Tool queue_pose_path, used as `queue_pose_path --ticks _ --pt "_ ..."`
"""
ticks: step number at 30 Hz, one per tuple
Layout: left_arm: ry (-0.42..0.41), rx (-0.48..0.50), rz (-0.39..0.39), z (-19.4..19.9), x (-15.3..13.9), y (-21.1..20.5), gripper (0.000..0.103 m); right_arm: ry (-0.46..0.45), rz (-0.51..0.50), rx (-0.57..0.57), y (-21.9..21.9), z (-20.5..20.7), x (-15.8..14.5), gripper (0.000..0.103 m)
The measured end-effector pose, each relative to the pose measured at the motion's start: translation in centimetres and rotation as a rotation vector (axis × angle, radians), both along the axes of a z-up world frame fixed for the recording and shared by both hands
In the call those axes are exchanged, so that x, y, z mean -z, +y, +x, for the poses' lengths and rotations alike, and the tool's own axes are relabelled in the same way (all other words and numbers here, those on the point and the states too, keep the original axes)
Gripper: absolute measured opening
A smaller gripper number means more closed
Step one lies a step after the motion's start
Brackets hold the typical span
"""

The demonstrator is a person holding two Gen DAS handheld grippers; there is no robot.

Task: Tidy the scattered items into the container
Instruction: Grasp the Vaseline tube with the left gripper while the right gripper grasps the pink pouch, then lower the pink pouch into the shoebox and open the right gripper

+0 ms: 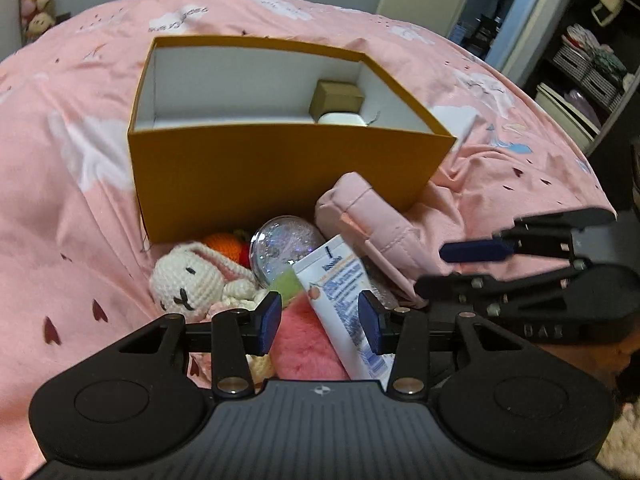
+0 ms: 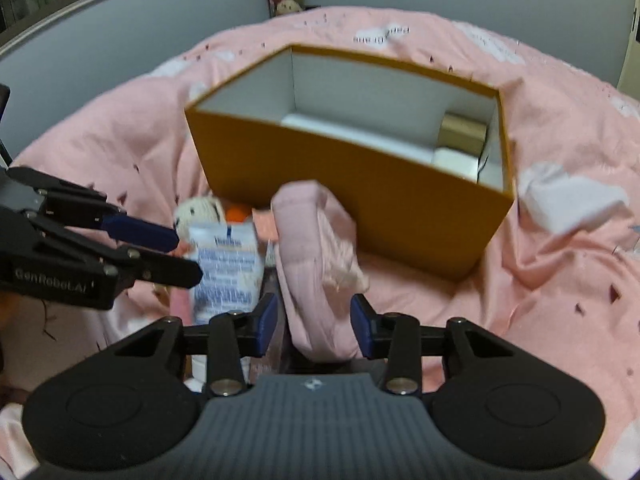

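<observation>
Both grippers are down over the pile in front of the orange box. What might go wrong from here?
1. The left gripper and right gripper work close together and may collide.
2. The clear glitter globe beside the white printed tube could roll if nudged.
3. The soft pink fabric pouch leans against the orange cardboard box; lifting it might shift the box.

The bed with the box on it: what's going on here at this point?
A person holds a gripper in each hand over a pile of small things beside an open orange box on a pink bedspread. The left gripper has its jaws open around a white tube; the right gripper straddles a pink pouch, jaws not clearly pressing. A crochet bunny and a snow globe lie outside; a small brown box is inside.
</observation>
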State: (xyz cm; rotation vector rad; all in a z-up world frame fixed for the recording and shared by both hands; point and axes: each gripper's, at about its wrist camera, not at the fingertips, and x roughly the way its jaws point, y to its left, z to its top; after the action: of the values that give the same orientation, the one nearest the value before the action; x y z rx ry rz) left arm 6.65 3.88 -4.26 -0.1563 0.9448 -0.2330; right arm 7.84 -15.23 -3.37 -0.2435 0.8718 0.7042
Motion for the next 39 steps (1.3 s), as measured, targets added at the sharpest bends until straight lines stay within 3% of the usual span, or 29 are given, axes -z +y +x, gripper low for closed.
queue_pose_path --ticks 3,8,18,21,25,39 --pt "0.02 -0.002 -0.026 0.4 1.0 -0.2 0.048 0.02 -0.001 -0.004 0.2 0.1 0.6 0.045" --pt "0.014 0.027 -0.039 0.3 1.4 -0.9 0.035 0.002 -0.05 -0.023 1.1 0.2 1.8 0.046" --pt "0.021 0.073 -0.036 0.3 1.9 -2.6 0.034 -0.013 -0.059 0.022 0.4 1.6 1.7 0.042" --pt "0.017 0.062 -0.048 0.3 2.1 -2.6 0.03 -0.016 -0.053 0.033 0.5 1.8 1.8 0.035" --pt "0.0 0.049 -0.083 0.1 1.6 -2.4 0.021 -0.016 -0.037 0.045 0.3 1.9 1.8 0.027" --pt "-0.104 0.01 -0.121 -1.0 -2.4 -1.4 0.02 -0.081 0.043 0.025 -1.2 0.8 -2.6 0.021"
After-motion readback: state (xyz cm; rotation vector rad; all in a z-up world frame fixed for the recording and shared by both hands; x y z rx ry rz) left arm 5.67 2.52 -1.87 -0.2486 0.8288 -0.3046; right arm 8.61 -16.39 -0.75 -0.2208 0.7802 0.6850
